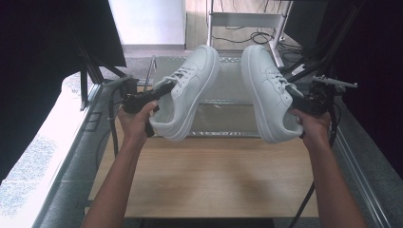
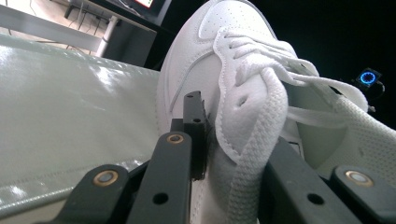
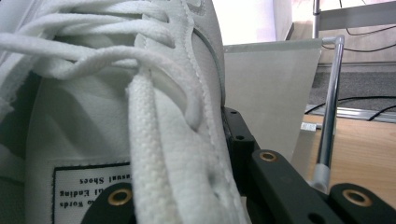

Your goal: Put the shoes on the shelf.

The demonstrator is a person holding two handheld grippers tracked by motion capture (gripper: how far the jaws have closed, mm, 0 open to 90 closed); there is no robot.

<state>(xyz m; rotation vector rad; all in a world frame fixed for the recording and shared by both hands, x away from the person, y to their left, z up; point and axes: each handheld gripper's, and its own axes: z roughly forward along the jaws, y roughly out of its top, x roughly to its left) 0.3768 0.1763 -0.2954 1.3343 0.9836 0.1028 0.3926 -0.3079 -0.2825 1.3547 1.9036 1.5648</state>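
From the high view we hold two white shoes up in the air above the tabletop [image 1: 209,175], well apart from each other. Our left gripper [image 1: 164,89] pinches the left shoe [image 1: 190,90] by its side wall near the laces, and our right gripper [image 1: 297,99] pinches the right shoe [image 1: 266,90] the same way. Each shoe hangs from one thin edge, so we think it could swing, tip, or slide out and drop. Past the shoes sits a shiny tray [image 1: 223,118] with a metal frame, and dark stands crowd both sides, so a wide swing could bump them. In the left gripper view the fingers [image 2: 194,126] are close together and squeeze the shoe's wall, with one finger on the outside. A loose lace [image 2: 261,135] lies across the fingers, and we think it could snag there when we let go. In the right gripper view the fingers [image 3: 238,140] are also close together and clamp the other shoe's wall. A thin metal rod [image 3: 331,107] stands just beside them, and the shoe could knock it if we lower carelessly.
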